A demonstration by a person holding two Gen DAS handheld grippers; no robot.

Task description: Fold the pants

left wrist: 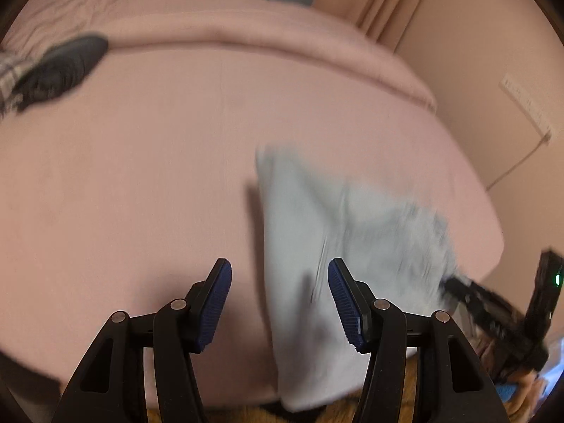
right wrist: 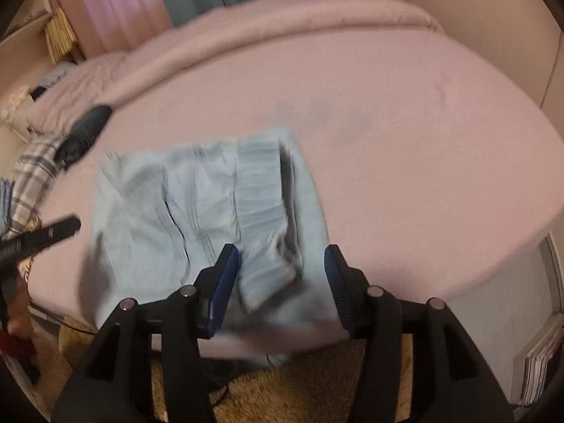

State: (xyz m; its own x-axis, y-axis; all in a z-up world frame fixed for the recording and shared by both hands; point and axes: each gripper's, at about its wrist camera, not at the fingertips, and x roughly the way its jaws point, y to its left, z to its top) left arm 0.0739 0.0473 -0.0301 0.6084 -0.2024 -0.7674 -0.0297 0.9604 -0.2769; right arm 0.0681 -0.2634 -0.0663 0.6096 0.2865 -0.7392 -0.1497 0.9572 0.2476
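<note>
Light blue pants (right wrist: pixel 197 211) lie folded on the pink bed (right wrist: pixel 405 141) near its front edge, the elastic waistband toward the right. My right gripper (right wrist: pixel 281 252) hangs over the waistband end, jaws apart, pads clear of the cloth. In the left wrist view the pants (left wrist: pixel 310 225) appear as a blurred strip running to the bed's edge. My left gripper (left wrist: pixel 280 271) stands open above the strip's left side, with nothing pinched. Each gripper shows in the other's view: the right gripper's body (left wrist: pixel 493 310) at the far right, the left gripper's finger (right wrist: pixel 53 232) at the far left.
A dark garment (right wrist: pixel 84 134) and a plaid cloth (right wrist: pixel 31 172) lie at the bed's left end. A rolled pink duvet (left wrist: pixel 264 31) runs along the far side. A shaggy tan rug (right wrist: pixel 282 387) covers the floor below the front edge. Books (right wrist: pixel 543 363) stand at the right.
</note>
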